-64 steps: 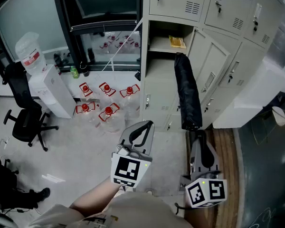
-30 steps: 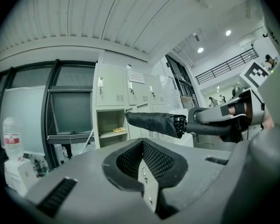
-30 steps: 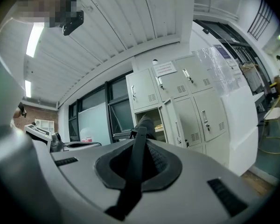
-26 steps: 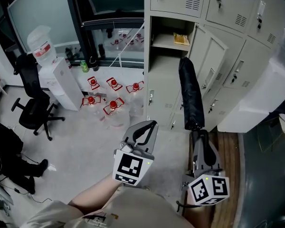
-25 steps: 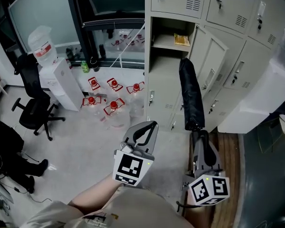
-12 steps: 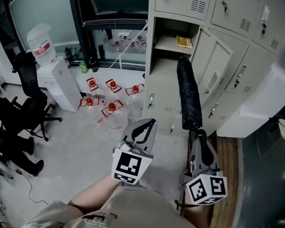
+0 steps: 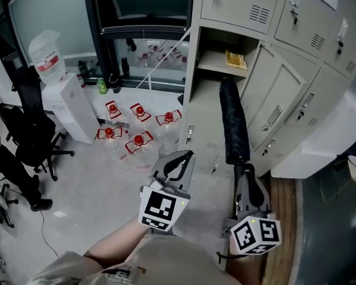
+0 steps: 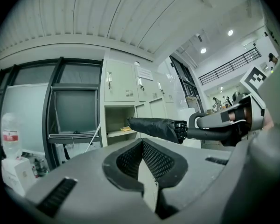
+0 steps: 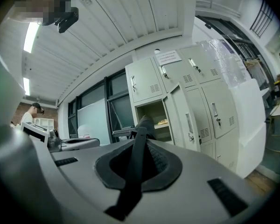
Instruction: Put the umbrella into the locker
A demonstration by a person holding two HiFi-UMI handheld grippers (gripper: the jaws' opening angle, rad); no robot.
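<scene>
The umbrella (image 7: 232, 122) is black, folded and strapped. It is held off the floor, handle end low and tip high. The tip points at the open locker (image 7: 209, 40), below the shelf (image 7: 213, 64). Whether the tip has passed the front edge of the locker cannot be determined.

The right gripper (image 7: 245, 172) is clamped on the handle end of the umbrella. In the right gripper view, the dark shaft runs straight between its jaws toward the opening.

The left gripper (image 7: 187, 157) is beside the right one, to its left and apart from the umbrella. Its jaws meet at the tips with nothing between them.

The door (image 7: 279, 103) is swung out to the right of the umbrella. A yellow item (image 7: 236, 59) lies on the shelf.

On the floor left of the locker stand red-capped bottles (image 7: 136, 142), a dispenser (image 7: 62, 103) and a chair (image 7: 29, 136).
</scene>
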